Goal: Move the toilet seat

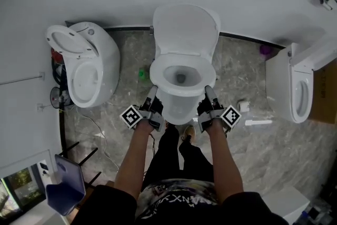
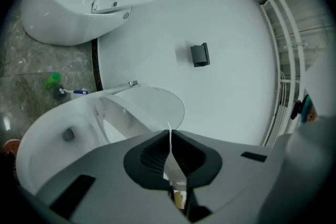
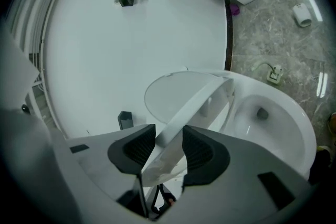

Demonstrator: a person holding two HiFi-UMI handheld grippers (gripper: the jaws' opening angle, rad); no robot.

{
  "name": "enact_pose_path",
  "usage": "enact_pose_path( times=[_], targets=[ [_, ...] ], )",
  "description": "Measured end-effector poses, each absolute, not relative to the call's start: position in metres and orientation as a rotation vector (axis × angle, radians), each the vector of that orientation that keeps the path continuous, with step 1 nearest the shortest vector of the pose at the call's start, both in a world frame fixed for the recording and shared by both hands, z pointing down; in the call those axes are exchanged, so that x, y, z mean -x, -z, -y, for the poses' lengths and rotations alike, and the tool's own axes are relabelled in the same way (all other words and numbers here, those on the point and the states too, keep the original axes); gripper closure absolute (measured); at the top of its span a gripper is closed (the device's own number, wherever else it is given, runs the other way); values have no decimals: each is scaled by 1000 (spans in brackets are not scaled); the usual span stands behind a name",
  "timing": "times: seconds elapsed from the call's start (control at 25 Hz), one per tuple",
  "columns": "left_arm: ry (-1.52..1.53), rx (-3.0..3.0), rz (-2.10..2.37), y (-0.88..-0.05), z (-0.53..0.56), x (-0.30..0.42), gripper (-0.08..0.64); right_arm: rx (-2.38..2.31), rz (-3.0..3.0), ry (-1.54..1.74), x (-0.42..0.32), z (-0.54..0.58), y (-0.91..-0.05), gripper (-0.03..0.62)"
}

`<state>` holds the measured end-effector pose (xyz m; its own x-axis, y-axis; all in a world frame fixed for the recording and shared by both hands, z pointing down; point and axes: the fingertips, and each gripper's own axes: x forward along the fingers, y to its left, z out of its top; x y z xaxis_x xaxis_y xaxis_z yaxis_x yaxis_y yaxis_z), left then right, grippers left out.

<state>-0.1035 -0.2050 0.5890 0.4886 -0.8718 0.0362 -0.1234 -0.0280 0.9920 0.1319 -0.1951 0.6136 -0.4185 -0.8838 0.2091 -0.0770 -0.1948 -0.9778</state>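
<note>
Toilet seat [image 3: 202,104], part raised, clamped in left gripper [image 2: 170,144] fingers and right gripper [image 3: 169,144] fingers.

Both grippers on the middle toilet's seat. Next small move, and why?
Probably raise left gripper and right gripper together, swinging the toilet seat back toward the upright lid: both clamp its rim, and it stands tilted between bowl and lid.

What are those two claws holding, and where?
The toilet seat: left gripper on its front left edge, right gripper on its front right edge.
</note>
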Motion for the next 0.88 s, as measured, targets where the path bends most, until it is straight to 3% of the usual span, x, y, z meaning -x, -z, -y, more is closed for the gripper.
enact_pose_path(
  times=[0.44, 0.6, 0.88],
  targets=[
    [813, -1566, 869, -555, 265, 99, 530, 1226, -1339, 1526, -134, 233, -594, 417],
    [685, -1575, 1002, -564, 274, 102, 531, 1272, -1281, 1458, -136, 242, -589, 414],
    [828, -1586, 1039, -554, 281, 98, 531, 1297, -1257, 1389, -141, 274, -579, 403]
  ],
)
